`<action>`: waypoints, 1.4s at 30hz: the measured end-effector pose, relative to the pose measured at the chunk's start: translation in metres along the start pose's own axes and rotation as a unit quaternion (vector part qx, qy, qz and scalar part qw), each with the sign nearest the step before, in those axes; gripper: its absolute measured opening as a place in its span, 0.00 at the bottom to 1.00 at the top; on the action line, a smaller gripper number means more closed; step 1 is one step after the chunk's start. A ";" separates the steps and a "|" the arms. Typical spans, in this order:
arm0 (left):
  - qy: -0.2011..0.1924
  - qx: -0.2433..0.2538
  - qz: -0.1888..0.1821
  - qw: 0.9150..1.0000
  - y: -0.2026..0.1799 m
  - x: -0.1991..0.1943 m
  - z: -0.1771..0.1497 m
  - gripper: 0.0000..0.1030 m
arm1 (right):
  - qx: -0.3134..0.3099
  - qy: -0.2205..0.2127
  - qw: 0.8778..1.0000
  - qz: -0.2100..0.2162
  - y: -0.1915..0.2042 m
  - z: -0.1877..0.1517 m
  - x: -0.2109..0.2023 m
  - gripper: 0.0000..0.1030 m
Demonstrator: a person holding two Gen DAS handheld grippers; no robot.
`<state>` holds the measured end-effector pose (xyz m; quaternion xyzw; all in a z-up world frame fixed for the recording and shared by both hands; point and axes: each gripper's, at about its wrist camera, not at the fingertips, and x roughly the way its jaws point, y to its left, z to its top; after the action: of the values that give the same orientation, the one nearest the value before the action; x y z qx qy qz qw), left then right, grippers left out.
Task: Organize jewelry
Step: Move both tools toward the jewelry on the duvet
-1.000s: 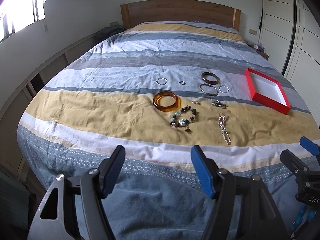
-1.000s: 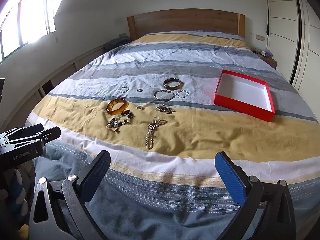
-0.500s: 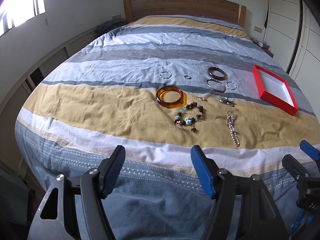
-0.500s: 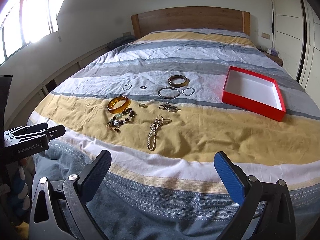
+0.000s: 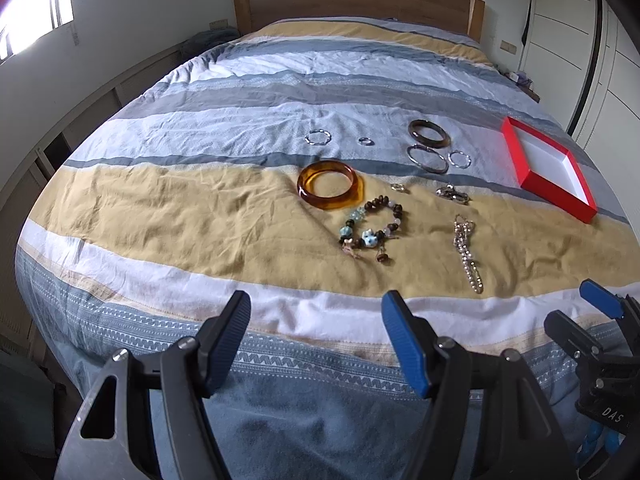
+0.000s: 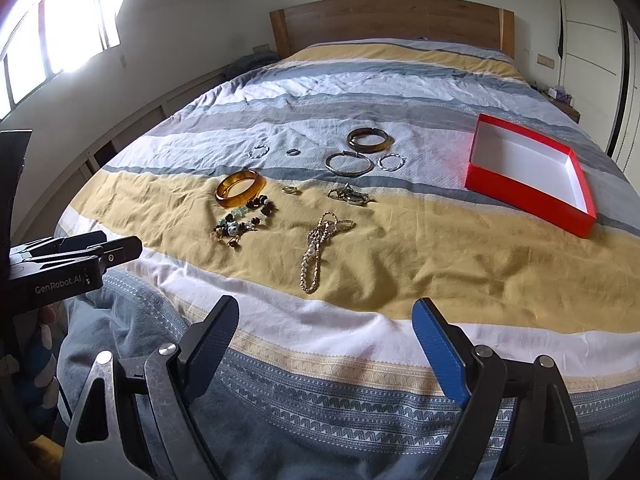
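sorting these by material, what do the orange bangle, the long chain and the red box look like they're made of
Orange bangle: probably resin or glass, glossy and see-through amber.
Long chain: looks like pale metal links with pearl-like beads, shiny; too small to be sure.
Red box: likely cardboard, matte red walls, white inside, sharp folded corners.

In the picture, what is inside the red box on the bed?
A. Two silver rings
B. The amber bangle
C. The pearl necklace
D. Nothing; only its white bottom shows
D. The red box shows only its bare white bottom, while the amber bangle, the pearl necklace and the other pieces all lie on the striped duvet outside it.
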<state>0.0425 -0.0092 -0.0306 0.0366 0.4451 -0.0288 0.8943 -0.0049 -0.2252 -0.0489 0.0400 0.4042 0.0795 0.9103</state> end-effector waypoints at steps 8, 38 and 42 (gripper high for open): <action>0.014 0.004 -0.003 1.000 -0.001 0.015 0.004 0.64 | -0.003 0.016 1.000 0.001 -0.002 0.006 0.016 0.77; 0.068 -0.013 -0.075 0.995 0.011 0.104 0.037 0.64 | -0.028 0.073 0.996 0.040 -0.001 0.038 0.109 0.59; 0.075 -0.016 -0.111 0.991 0.008 0.118 0.045 0.64 | -0.029 0.081 0.995 0.051 -0.004 0.042 0.124 0.56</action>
<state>0.1499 -0.0076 -0.0977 -0.0249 0.5122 -0.1177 0.8504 0.1086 -0.2079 -0.1116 0.0275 0.4714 0.1408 0.8702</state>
